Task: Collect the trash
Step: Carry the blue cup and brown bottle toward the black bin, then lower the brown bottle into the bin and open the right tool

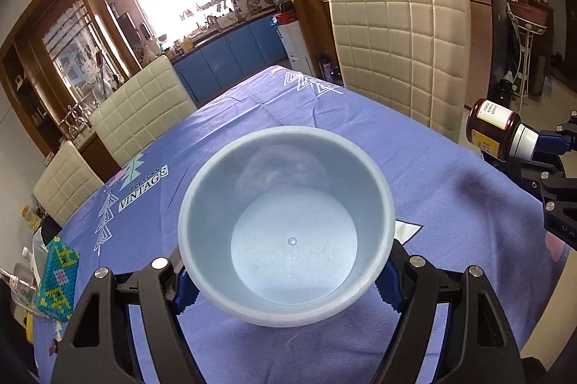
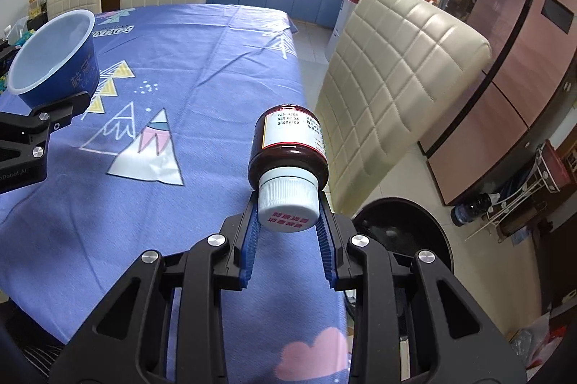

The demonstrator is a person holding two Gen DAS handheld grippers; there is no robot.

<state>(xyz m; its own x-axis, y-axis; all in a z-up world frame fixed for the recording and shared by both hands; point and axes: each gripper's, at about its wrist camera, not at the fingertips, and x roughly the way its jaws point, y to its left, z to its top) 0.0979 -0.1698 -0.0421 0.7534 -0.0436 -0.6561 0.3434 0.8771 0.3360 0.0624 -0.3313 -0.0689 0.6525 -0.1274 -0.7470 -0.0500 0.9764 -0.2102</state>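
Observation:
An empty bowl, pale inside and dark blue outside, hangs above the table. My left gripper holds it, blue pads pressed on both sides of its wall. The bowl also shows at the far left of the right wrist view. My right gripper is shut on the white cap of a dark brown bottle with a white label, which points away over the table's right edge. From the left wrist view, the bottle is at the far right, apart from the bowl.
A blue patterned cloth covers the table. Cream quilted chairs stand along its sides. A round black container sits on the floor just right of the table. A beaded box lies at the left edge.

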